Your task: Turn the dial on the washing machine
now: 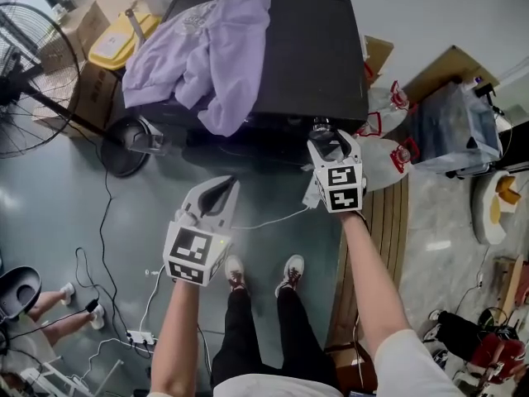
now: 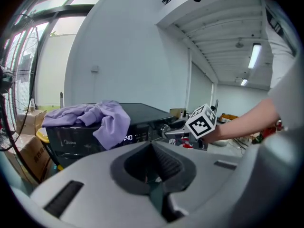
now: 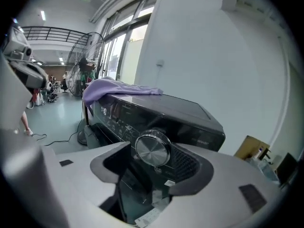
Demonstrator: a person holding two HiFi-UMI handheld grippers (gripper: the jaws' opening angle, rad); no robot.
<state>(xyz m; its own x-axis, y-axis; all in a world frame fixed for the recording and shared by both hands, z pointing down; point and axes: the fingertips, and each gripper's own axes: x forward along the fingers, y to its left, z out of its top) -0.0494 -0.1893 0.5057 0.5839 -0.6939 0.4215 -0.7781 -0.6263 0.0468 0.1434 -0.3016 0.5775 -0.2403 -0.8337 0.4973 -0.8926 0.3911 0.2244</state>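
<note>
Left hand-held gripper (image 1: 225, 187): nearest the lens, it hung over the floor short of the machine, with its jaws drawn together on nothing.
Floor (image 1: 132, 213): glossy grey-green and bare between the person's white shoes (image 1: 293, 269) and the machine.
Room: a white wall (image 1: 430, 15) rose behind the machine, and tall windows showed in the right gripper view.
Black glossy-topped washing machine (image 1: 314, 48): it stood against that wall, its front towards the person.
Round silver dial (image 3: 153, 149): it sat on the machine's front panel, between the jaws of the right hand-held gripper (image 1: 325, 132).
Right jaws: they stood apart around the dial. The ribbed right pad was at its rim, and a slip of panel showed on the left.
Hidden: in the head view the right hand-held gripper covered the dial. The crumpled lilac garment (image 1: 198, 48) covered the left of the lid and drooped over the panel. The lit display (image 2: 128, 137) was too small to read.
Around: a black pedestal fan (image 1: 21, 81) and brown cardboard boxes (image 1: 87, 27) stood at the left. White cables (image 1: 153, 296) ran to a power strip (image 1: 139, 336). Wooden planks (image 1: 388, 222) and white bags with red print (image 1: 388, 151) lay at the right.
</note>
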